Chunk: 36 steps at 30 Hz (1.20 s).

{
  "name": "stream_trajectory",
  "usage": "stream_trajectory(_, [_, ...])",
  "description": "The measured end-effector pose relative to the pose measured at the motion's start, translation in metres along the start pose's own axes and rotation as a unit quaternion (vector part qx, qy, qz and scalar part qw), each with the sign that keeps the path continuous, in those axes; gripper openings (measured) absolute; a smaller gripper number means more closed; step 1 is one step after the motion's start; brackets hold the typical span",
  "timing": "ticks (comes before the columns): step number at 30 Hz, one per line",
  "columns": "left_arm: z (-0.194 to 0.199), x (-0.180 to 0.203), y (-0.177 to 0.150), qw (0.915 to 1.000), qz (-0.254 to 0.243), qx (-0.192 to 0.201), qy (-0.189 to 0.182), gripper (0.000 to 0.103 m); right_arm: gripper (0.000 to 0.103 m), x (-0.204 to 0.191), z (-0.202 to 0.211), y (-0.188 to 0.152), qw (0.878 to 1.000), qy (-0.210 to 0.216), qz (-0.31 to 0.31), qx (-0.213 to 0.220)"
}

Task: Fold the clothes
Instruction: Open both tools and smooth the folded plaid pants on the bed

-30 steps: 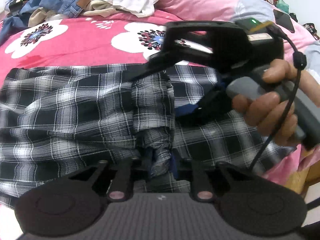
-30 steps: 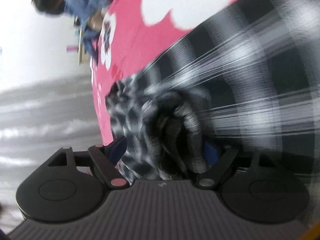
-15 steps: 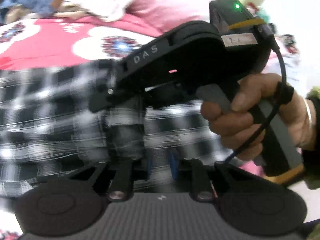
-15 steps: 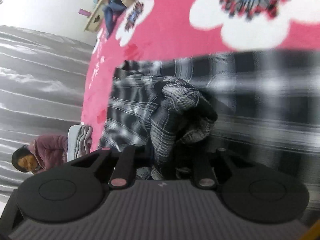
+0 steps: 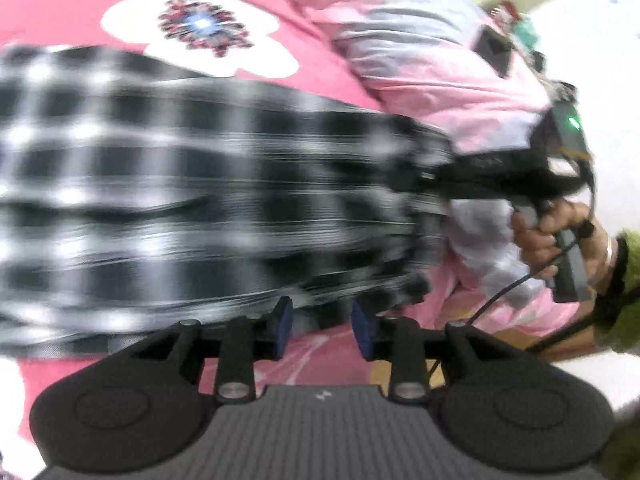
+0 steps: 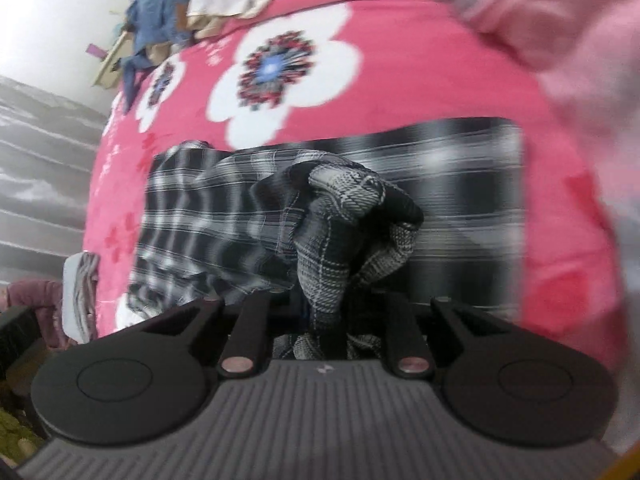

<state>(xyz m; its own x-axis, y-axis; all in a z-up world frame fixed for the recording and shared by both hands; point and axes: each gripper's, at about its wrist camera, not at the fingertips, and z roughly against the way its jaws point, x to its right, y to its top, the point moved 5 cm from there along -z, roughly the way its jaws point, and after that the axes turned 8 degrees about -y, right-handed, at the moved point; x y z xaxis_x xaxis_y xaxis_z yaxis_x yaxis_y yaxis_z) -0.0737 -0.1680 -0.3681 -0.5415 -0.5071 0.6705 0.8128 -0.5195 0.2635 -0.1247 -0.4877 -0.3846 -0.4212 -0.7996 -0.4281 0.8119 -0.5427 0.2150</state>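
A black-and-white plaid garment [image 5: 180, 184] lies spread on the pink flowered bed sheet [image 5: 72, 12], blurred by motion. My left gripper [image 5: 322, 322] hangs at the garment's near edge. Its jaws are opening, the blue pads [image 5: 282, 326] stand apart, and no cloth is pressed between them. In the right wrist view my right gripper [image 6: 324, 312] is shut on a bunched fold of the plaid garment [image 6: 344, 216], which hides its fingertips. The left wrist view shows the right gripper [image 5: 436, 196] at the garment's right end, held by a hand [image 5: 552, 232].
A pile of jeans and pale clothes [image 6: 172, 8] lies at the bed's far end. A pink quilt [image 5: 420, 52] bulges on the right, with a dark flat object [image 5: 494, 50] on it. At the bed's left edge sits a person in a purple jacket [image 6: 36, 296].
The left gripper has let go of the fold it pinched, and its pads have parted. The right gripper closed on a bunch of plaid cloth and carried it away to the right.
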Motion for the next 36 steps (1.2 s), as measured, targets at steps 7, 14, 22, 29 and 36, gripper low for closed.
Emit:
stream_trajectory(7, [0.021, -0.029, 0.002, 0.9980, 0.041, 0.013, 0.046, 0.032, 0.014, 0.026, 0.008, 0.001, 1.000, -0.021, 0.016, -0.010])
stream_trajectory(14, [0.033, -0.052, -0.010, 0.9922, 0.077, 0.025, 0.095, 0.034, 0.037, 0.052, -0.027, 0.000, 0.991, -0.113, 0.056, -0.045])
stream_trajectory(22, [0.095, -0.084, -0.013, 0.9726, 0.120, 0.124, 0.155, 0.036, 0.054, -0.003, 0.026, 0.005, 0.959, -0.222, 0.173, -0.030])
stream_trajectory(29, [0.114, -0.135, -0.005, 0.9500, 0.145, 0.185, 0.206, 0.040, 0.029, -0.179, -0.041, 0.031, 0.912, -0.051, 0.405, 0.038])
stream_trajectory(36, [0.090, -0.172, -0.020, 0.9509, 0.145, 0.143, 0.233, 0.035, 0.012, -0.320, -0.175, 0.066, 0.869, 0.061, 0.486, 0.071])
